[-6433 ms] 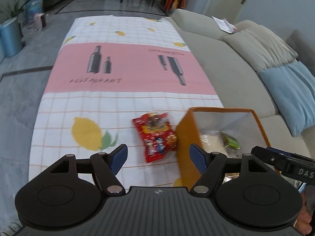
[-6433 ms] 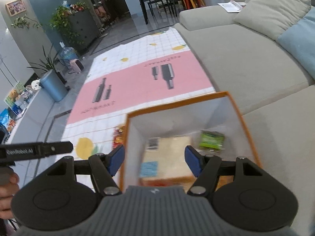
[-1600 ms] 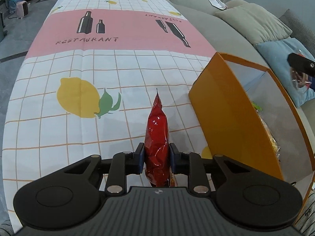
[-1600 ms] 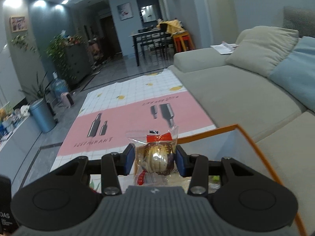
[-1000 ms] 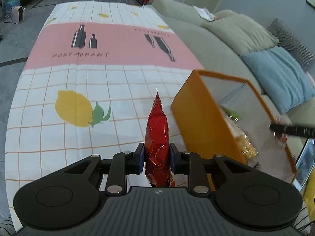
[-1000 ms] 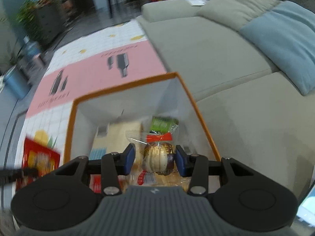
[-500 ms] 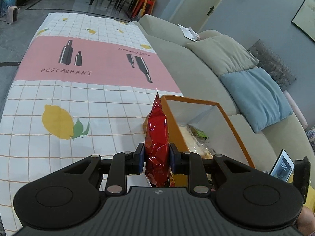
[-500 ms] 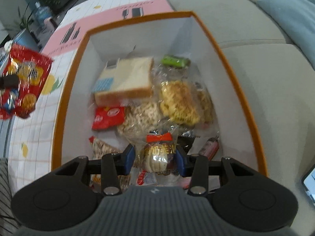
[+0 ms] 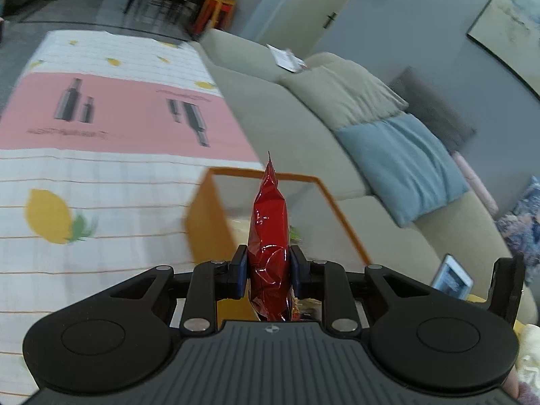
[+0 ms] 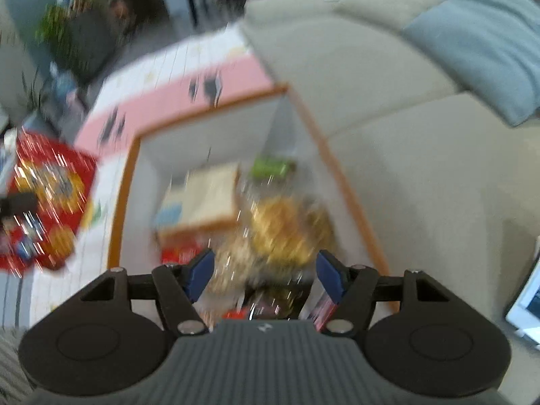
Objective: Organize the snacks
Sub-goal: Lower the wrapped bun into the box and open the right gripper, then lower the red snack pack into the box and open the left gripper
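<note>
My left gripper is shut on a red foil snack bag and holds it upright above the near left corner of the orange box. In the blurred right wrist view my right gripper is open and empty above the orange box. Several snacks lie inside, among them a sandwich pack, a yellow noodle bag and a green packet. The red bag also shows at the left in the right wrist view.
The box stands on a checked cloth with a pink band and lemon prints. A grey sofa with a blue cushion runs along the right. A tablet lies near the box on the right.
My right gripper has opened and let go of the clear-wrapped round snack over the box. My left gripper has carried the red bag right, above the box's corner.
</note>
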Available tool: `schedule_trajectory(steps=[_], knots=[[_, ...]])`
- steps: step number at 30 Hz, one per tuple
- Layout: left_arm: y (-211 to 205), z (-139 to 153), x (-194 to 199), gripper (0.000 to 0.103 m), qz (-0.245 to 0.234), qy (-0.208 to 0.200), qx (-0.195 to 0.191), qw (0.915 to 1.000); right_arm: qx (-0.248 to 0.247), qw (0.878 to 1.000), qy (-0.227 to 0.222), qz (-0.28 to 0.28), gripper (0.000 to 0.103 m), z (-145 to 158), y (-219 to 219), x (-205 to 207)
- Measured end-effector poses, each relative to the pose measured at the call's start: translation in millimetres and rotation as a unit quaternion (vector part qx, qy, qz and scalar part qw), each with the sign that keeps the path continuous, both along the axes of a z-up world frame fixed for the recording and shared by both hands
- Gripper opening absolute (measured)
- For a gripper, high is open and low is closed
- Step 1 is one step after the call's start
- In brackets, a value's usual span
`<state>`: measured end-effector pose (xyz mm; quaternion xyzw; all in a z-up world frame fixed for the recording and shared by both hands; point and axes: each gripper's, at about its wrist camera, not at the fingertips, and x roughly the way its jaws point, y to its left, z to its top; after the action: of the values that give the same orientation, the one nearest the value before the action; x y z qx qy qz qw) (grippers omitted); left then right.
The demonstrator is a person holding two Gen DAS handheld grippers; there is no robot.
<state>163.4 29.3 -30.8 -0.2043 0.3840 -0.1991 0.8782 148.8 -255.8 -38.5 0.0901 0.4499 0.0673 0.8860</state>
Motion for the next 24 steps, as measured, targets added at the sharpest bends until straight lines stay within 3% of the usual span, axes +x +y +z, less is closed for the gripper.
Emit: schedule_trajectory(steps=[7,15,24], knots=[[-50.2,-9.0,14.0,0.028,-0.023,0.02,0.019,0.9994,0.028,0.999,-0.041,-0.022,0.066,16.2,-28.3,-7.3],[-99.2,-22.3,21.3,0.028,-0.034,0.025,0.078,0.996,0.049,0.998,-0.022,-0.032,0.066,-1.1,-43.5,1.7],[-131.9,-36.7,27.5,0.028,-0.068,0.058,0.026,0.9957,0.066,0.994,-0.044,-0.079,0.066,-0.2,-67.5,-7.6]])
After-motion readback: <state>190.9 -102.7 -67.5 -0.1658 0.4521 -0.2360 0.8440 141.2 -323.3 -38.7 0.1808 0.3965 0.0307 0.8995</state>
